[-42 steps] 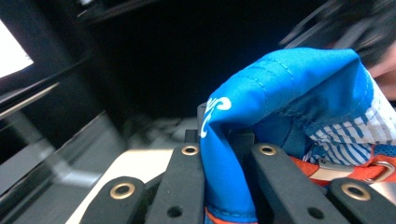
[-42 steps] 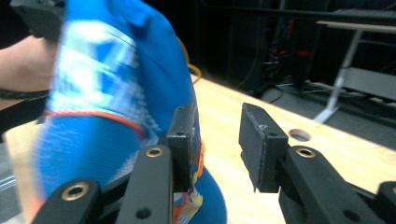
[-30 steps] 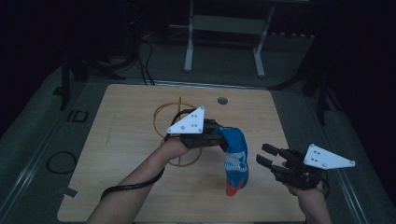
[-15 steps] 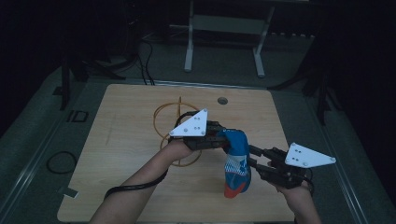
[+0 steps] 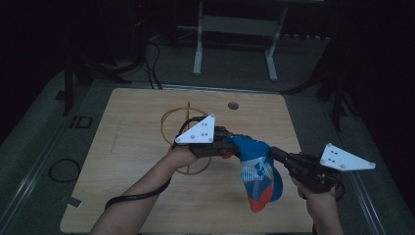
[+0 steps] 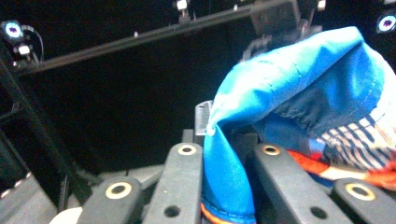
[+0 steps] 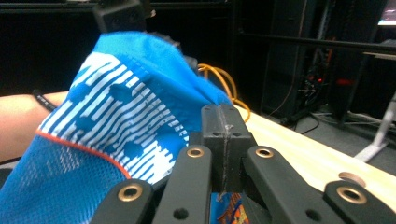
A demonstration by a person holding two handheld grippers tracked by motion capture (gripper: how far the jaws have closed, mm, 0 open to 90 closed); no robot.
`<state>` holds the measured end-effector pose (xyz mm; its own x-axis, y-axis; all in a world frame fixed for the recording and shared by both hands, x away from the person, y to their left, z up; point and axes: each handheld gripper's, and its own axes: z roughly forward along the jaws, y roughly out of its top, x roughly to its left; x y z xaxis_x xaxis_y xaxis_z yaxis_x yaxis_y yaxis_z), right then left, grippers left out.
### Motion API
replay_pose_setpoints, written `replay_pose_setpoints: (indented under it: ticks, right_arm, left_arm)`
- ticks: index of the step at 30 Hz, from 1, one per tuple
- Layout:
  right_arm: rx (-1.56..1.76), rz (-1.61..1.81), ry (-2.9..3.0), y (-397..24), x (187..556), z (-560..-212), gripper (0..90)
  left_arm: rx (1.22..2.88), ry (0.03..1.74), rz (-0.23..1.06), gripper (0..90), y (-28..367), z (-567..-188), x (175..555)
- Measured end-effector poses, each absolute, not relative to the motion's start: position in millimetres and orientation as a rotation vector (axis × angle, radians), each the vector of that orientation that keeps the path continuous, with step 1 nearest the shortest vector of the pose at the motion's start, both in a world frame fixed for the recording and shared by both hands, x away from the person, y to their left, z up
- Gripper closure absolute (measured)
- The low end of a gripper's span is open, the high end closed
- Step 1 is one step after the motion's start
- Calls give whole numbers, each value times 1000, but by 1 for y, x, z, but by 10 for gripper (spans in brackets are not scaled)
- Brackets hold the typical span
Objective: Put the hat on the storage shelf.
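Blue patterned cloth (image 5: pixel 257 171) hangs above counter (image 5: pixel 137 147), pinched at top edge by left gripper (image 5: pixel 230 147); right gripper (image 5: pixel 275 152) clamps opposite side, jaws closed. Advice: keep both pinches firm, spread apart evenly, avoid orange cable loop (image 5: pixel 178 127).

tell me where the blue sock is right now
In the high view the blue sock hangs above the table's right half, held between the left claw and right claw.

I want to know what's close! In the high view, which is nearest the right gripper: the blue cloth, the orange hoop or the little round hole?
1. Blue cloth, touching the right gripper.
2. Orange hoop, left on the table.
3. Round hole, near the far edge; close to the hoop's distance, so uncertain.
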<state>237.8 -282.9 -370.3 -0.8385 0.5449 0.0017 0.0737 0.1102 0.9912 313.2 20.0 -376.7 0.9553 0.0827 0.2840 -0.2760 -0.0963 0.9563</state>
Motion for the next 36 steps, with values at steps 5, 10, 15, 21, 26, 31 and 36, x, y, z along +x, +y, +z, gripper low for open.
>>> replay_pose_setpoints:
  ticks: [5, 10, 15, 21, 26, 31, 36]
  right_arm:
    - [632, 1779, 2010, -288, 241, -366, 900]
    - [657, 1798, 1977, -293, 244, -361, 900]
    - [667, 1796, 1947, -295, 245, -356, 900]
    - [674, 1787, 1924, -295, 247, -349, 900]
    - [671, 1751, 1919, -289, 253, -342, 900]
    - [673, 1738, 1913, -281, 263, -335, 900]
    - [682, 1743, 1905, -272, 275, -329, 900]
  left_arm:
    - [1728, -104, 328, 760, 23, -374, 312]
    - [1760, -79, 344, 650, 28, -373, 310]
    - [1773, -42, 368, 618, 38, -369, 309]
    - [1777, -4, 400, 567, 54, -363, 303]
    - [1797, 53, 437, 474, 71, -362, 299]
    - [1808, 142, 494, 350, 91, -364, 297]
    - [1798, 219, 528, 203, 111, -368, 295]
